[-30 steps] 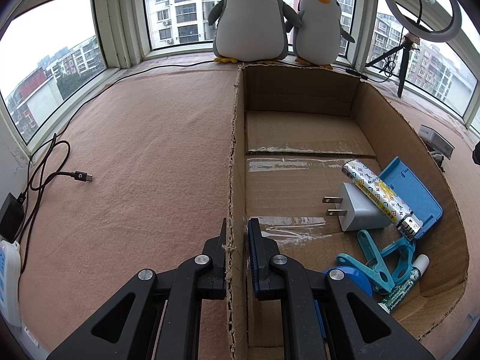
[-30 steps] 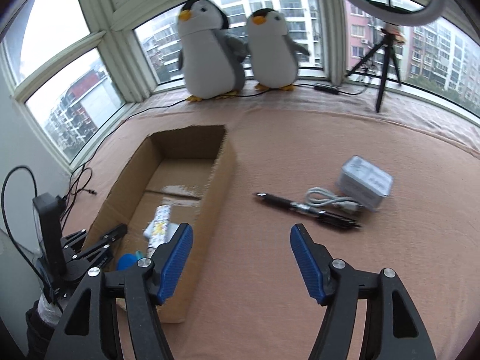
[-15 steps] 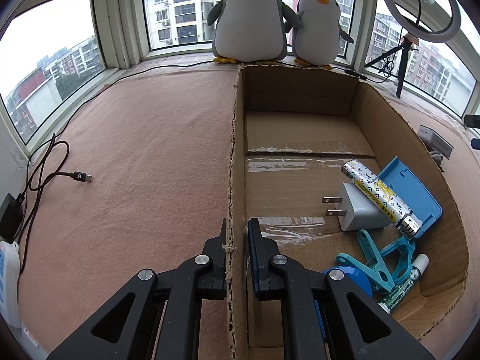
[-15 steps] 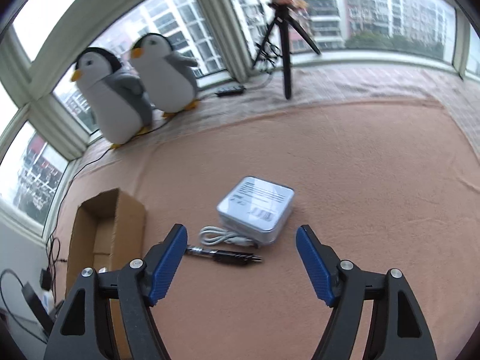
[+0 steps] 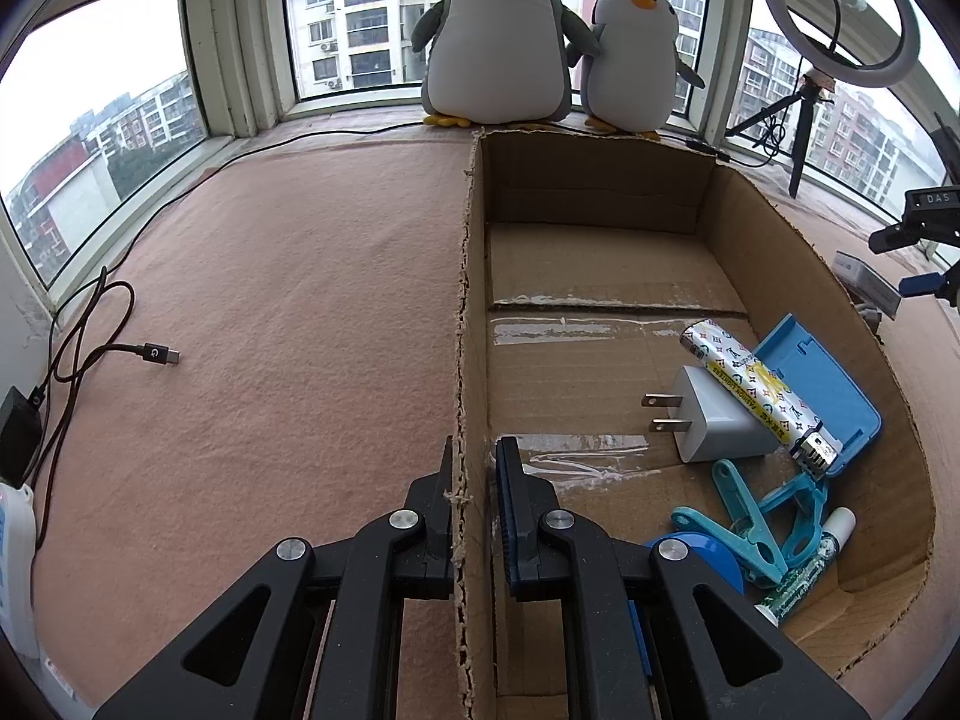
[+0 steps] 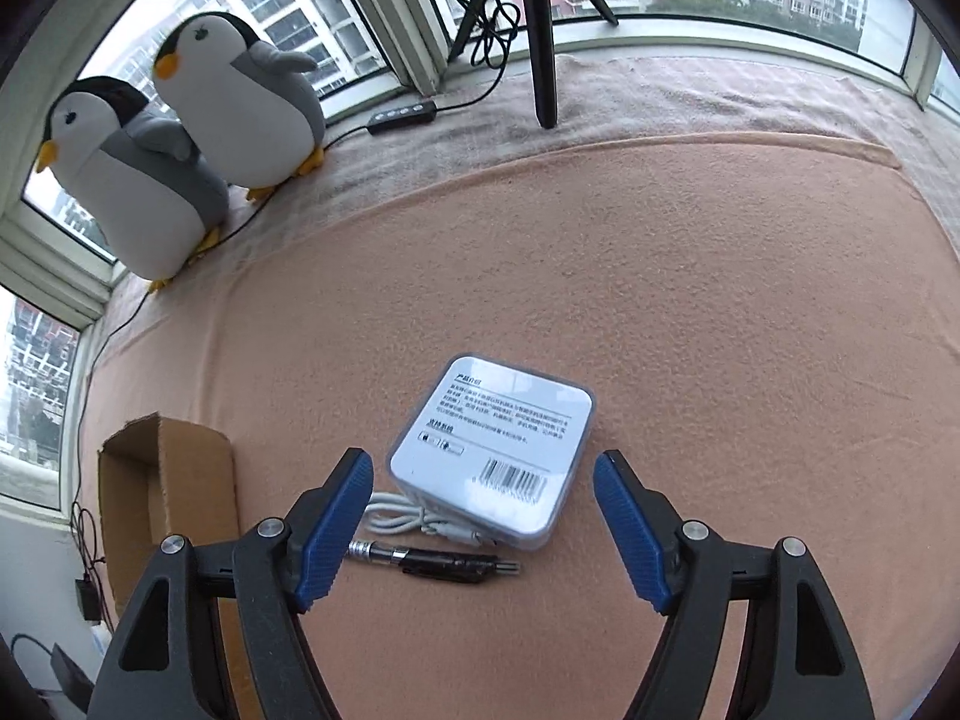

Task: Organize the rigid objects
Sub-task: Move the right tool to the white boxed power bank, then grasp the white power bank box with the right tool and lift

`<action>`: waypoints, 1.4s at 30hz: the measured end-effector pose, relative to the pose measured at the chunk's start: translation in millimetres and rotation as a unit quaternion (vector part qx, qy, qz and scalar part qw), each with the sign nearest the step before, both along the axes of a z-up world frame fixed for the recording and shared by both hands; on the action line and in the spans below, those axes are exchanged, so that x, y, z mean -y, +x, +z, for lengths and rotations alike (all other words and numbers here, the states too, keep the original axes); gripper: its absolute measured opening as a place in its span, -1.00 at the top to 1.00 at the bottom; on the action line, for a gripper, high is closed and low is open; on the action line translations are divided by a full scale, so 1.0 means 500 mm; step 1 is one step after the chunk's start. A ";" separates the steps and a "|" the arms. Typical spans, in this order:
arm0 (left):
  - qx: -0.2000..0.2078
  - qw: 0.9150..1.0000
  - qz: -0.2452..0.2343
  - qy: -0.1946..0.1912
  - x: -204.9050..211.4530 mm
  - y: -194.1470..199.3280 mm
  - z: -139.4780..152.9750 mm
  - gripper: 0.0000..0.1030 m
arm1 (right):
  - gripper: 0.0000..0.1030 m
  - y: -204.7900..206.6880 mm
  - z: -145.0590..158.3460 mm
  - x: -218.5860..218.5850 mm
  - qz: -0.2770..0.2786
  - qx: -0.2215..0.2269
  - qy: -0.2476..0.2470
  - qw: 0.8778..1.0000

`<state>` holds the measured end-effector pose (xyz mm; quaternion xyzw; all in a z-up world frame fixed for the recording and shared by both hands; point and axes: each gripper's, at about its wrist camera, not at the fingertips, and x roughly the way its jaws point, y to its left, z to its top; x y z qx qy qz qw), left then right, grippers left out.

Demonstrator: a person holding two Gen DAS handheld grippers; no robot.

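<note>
My left gripper (image 5: pixel 474 468) is shut on the left wall of the cardboard box (image 5: pixel 462 312). The box holds a white charger (image 5: pixel 714 420), a patterned lighter (image 5: pixel 756 396), a blue case (image 5: pixel 828 390), teal clips (image 5: pixel 756 516), a blue disc (image 5: pixel 714 558) and a small tube (image 5: pixel 810 564). My right gripper (image 6: pixel 483 510) is open above the mat, its jaws either side of a white square box (image 6: pixel 498 456). A white cable (image 6: pixel 414 519) and a black pen (image 6: pixel 444 561) lie just in front of that box. The cardboard box also shows in the right wrist view (image 6: pixel 162 504), at the left.
Two plush penguins (image 5: pixel 498 30) stand at the window behind the cardboard box. A ring light on a tripod (image 5: pixel 840 12) stands at the back right. A black USB cable (image 5: pixel 150 354) and a power strip (image 5: pixel 12 540) lie on the pink mat (image 6: pixel 660 276) at the left.
My right gripper has swung away from the cardboard box to the right and come down close over the white square box, pen and cable. My left gripper has kept its hold on the box wall.
</note>
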<state>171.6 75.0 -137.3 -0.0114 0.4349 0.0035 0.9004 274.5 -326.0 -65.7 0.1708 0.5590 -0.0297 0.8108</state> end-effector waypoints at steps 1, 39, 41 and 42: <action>0.000 1.000 -0.001 -0.001 -0.001 -0.001 0.000 0.81 | -0.41 0.007 -0.001 0.000 -0.003 -0.001 -0.003 1.000; 0.001 1.000 -0.002 -0.002 -0.001 -0.005 -0.004 0.81 | -0.55 -0.012 -0.058 0.043 0.028 -0.059 -0.131 0.989; 0.001 1.000 -0.002 -0.002 -0.002 -0.005 -0.004 0.81 | -0.55 -0.013 -0.066 0.052 0.021 -0.062 -0.113 0.991; 0.001 1.000 -0.003 -0.002 -0.001 -0.005 -0.004 0.81 | -0.55 -0.013 -0.068 0.056 0.017 -0.061 -0.108 0.992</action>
